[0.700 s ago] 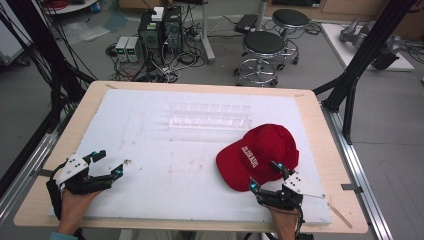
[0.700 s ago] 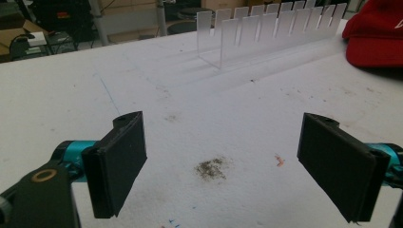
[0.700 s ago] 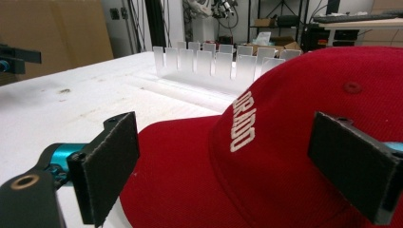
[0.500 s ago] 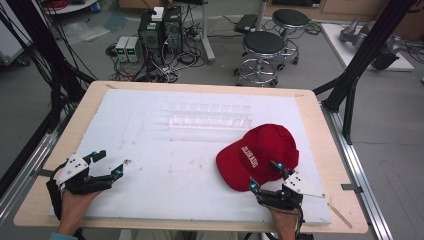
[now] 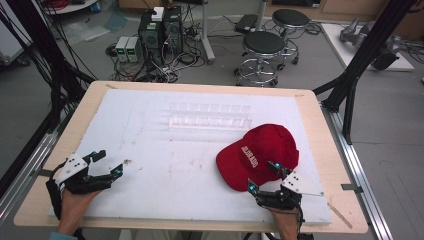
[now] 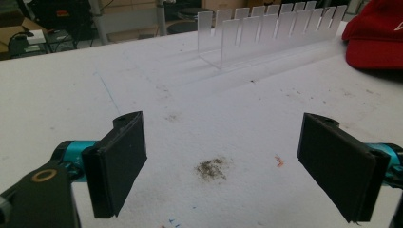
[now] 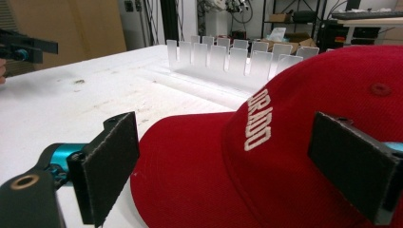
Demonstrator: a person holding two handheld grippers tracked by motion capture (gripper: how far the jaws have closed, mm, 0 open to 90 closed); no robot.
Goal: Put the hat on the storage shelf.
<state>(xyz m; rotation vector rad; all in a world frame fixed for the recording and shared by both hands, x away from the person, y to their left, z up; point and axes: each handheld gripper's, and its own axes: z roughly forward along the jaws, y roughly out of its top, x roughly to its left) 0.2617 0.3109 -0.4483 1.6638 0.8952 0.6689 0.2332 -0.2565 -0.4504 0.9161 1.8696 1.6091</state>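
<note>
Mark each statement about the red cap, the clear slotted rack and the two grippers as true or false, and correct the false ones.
1. The red cap lies on the white foam board. True.
2. The right gripper is clamped on the cap's brim. False: its jaws stand open at the cap, gripping nothing.
3. The left gripper holds the clear slotted rack. False: it is open, far from the rack.
4. The rack stands farther from the person than the cap. True.

A red cap with white embroidered lettering lies on a white board speckled with brownish stains.
</note>
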